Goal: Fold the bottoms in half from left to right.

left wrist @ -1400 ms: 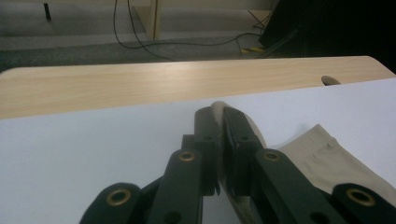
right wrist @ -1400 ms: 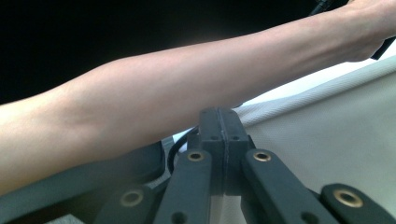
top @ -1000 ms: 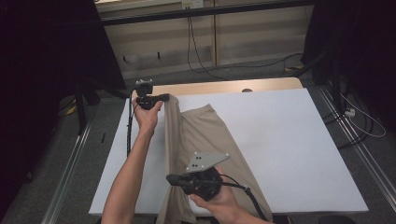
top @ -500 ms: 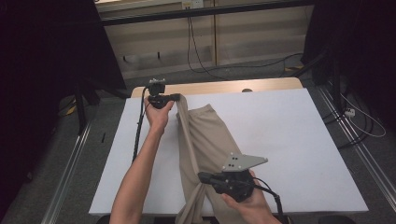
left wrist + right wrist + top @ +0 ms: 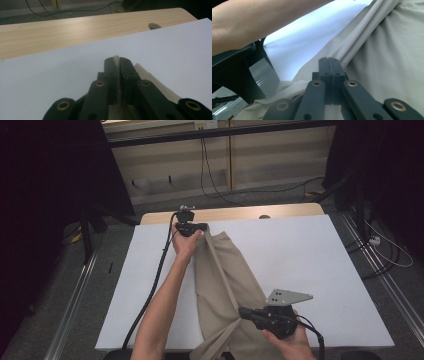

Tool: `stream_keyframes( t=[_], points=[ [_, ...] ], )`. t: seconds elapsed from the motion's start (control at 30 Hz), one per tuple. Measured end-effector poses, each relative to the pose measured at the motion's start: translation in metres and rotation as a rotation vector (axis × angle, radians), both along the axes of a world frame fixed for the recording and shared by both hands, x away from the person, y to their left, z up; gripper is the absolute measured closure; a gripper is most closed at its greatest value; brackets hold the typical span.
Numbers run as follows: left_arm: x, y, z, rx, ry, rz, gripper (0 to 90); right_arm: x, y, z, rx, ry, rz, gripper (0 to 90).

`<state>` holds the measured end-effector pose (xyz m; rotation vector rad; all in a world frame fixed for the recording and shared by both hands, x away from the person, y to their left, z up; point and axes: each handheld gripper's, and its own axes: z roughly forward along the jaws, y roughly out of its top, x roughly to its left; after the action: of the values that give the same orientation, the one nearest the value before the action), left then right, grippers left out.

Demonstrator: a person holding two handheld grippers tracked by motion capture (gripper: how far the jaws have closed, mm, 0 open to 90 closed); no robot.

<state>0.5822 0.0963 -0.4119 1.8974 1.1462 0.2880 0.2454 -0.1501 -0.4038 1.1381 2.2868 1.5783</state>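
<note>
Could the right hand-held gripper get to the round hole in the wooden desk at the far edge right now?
Probably not: the right hand-held gripper is shut on the beige garment at the near edge, and the round hole lies across the table.

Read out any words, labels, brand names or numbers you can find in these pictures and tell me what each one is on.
None: no readable text appears anywhere.
Beige cloth: no tag or print shows.
White table cover: plain.
Left gripper and right gripper: black, no legible marking.
Grey plate on the right gripper: holes, no lettering.
Wooden table edge: unmarked.
</note>
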Motion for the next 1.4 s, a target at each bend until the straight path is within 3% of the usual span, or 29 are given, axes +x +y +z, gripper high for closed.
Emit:
stream_keyframes(
  t=[0.17, 0.37, 0.53, 0.63, 0.67, 0.73, 0.83, 0.97, 1.07, 1.13, 1.17, 1.2, 1.33, 1.4],
  points=[
    [0.0, -0.018, -0.005, 0.018, -0.01, -0.03, 85.1, -0.003, -0.007, -0.004, -0.011, 0.0, -0.006, 90.0],
    [0.002, -0.033, -0.013, 0.05, -0.026, -0.05, 84.6, -0.006, -0.02, -0.016, -0.055, 0.037, -0.038, 90.0],
    [0.003, -0.044, -0.021, 0.071, -0.014, -0.05, 84.1, -0.006, -0.033, -0.019, -0.072, 0.046, -0.064, 90.0],
    [0.003, -0.05, -0.024, 0.075, -0.01, -0.055, 83.7, -0.009, -0.037, -0.023, -0.1, 0.045, -0.068, 90.0],
    [0.003, -0.053, -0.025, 0.08, -0.011, -0.06, 82.9, -0.011, -0.04, -0.025, -0.135, 0.042, -0.082, 90.0],
    [0.003, -0.058, -0.027, 0.086, -0.003, -0.06, 82.7, -0.011, -0.043, -0.026, -0.137, 0.048, -0.086, 90.0],
    [0.003, -0.065, -0.03, 0.11, -0.01, -0.058, 82.6, -0.012, -0.05, -0.027, -0.151, 0.055, -0.112, 90.0],
    [0.003, -0.073, -0.037, 0.107, -0.024, -0.064, 80.2, -0.013, -0.054, -0.03, -0.171, 0.064, -0.126, 90.0],
    [0.003, -0.075, -0.04, 0.094, -0.044, -0.086, 74.9, -0.013, -0.057, -0.033, -0.194, 0.083, -0.149, 90.0],
    [0.003, -0.074, -0.04, 0.063, -0.034, -0.117, 62.6, -0.012, -0.06, -0.034, -0.192, 0.094, -0.168, 90.0],
    [0.002, -0.073, -0.038, 0.065, -0.049, -0.125, 62.6, -0.012, -0.06, -0.034, -0.192, 0.094, -0.168, 90.0],
    [0.0, -0.071, -0.037, 0.063, -0.06, -0.125, 52.3, -0.011, -0.061, -0.036, -0.193, 0.104, -0.179, 89.8],
    [-0.007, -0.064, -0.029, 0.06, -0.091, -0.107, 42.4, -0.011, -0.062, -0.038, -0.211, 0.119, -0.187, 89.8],
    [-0.014, -0.059, -0.024, 0.03, -0.092, -0.098, 34.2, -0.01, -0.063, -0.038, -0.23, 0.127, -0.208, 90.0]
  ],
)
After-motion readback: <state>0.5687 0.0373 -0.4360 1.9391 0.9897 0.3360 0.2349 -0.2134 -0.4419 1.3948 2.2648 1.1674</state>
